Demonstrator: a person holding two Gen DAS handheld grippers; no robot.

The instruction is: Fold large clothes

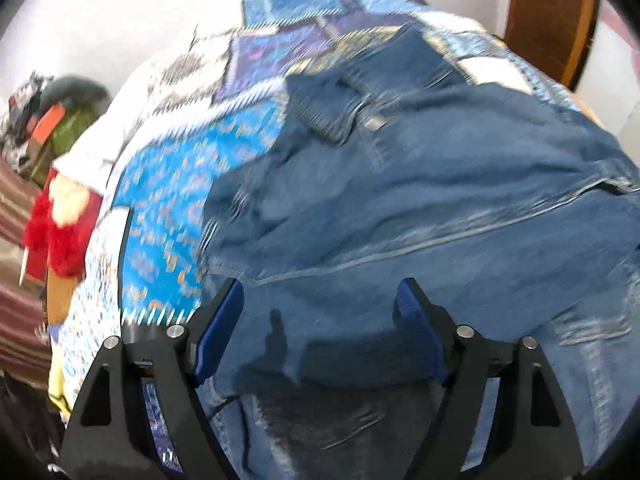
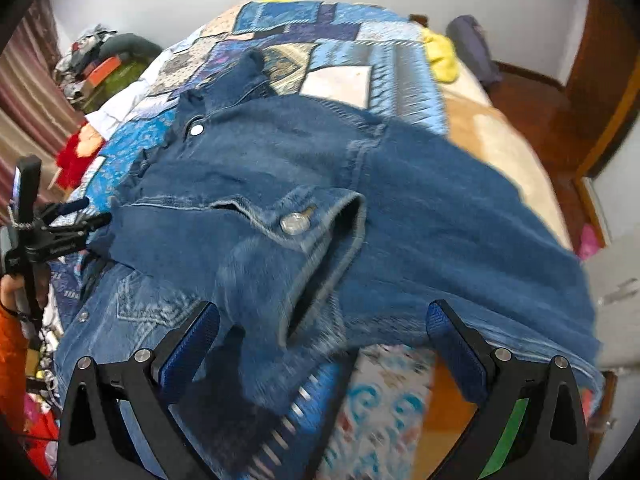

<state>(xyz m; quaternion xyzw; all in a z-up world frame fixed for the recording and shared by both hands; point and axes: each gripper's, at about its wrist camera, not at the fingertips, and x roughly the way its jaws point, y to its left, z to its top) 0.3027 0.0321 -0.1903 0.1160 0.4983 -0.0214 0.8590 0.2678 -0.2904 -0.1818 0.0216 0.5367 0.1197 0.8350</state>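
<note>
**A:** Status on the claws?

**B:** Left gripper [image 1: 320, 312] has its jaws spread wide, nothing pinched. Blue pads [image 1: 222, 328] hang above the denim jacket [image 1: 420, 208] with cloth showing in the gap below them, no contact that I can see. The right wrist view also catches it at the far left [image 2: 90, 216], held in a hand [image 2: 12, 288] with an orange sleeve [image 2: 12, 360], fingertips just at the jacket's left edge.

**A:** Right one?

**B:** Right gripper [image 2: 324, 344] is spread wide too. A bunched fold of denim sits in front between the fingers, but the pads [image 2: 190, 348] are clear of it on both sides (view is motion-blurred, so fine contact is hard to call).

**A:** Where's the jacket?

**B:** Lying across the patchwork quilt [image 2: 344, 40] on the bed, collar end toward the far side, one sleeve cuff with a metal button [image 2: 295, 223] folded over the middle. A second button [image 2: 196, 130] shows near the collar. The near hem hangs toward the camera over the quilt's edge.

**A:** Surroundings?

**B:** Yellow cloth [image 2: 440, 56] at the quilt's far right corner, red fluffy item [image 1: 56, 236] off the bed's left side, wooden headboard [image 1: 548, 20] at the right.
</note>
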